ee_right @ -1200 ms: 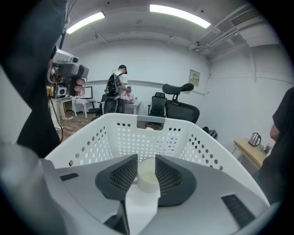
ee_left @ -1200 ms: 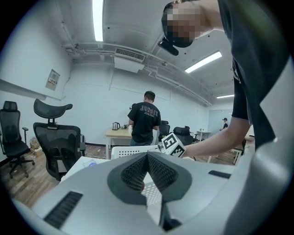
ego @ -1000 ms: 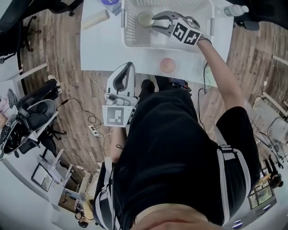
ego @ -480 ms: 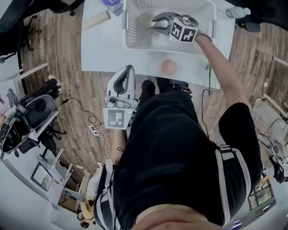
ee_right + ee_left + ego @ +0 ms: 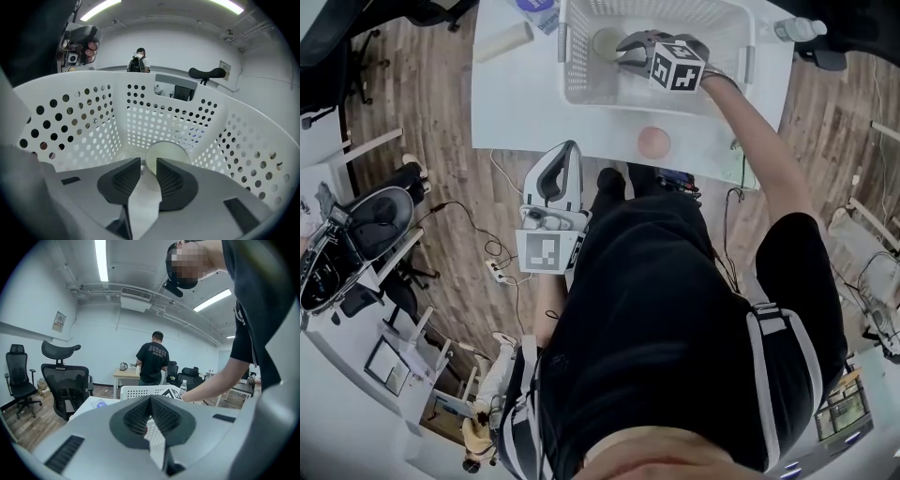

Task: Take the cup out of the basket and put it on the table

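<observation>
left gripper: jaws closed, empty, low beside us, off the table
basket: white, perforated
cup: pale, on the basket floor, just past our right jaws
right gripper: inside the basket, jaws slightly apart, gripping nothing
handling: we judge it light, rigid, smooth; pinch the rim wall

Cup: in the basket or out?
In. Head view shows the cup inside the walls of the basket; right gripper view has it on the basket floor, just past the parted jaws of the right tool.
</observation>
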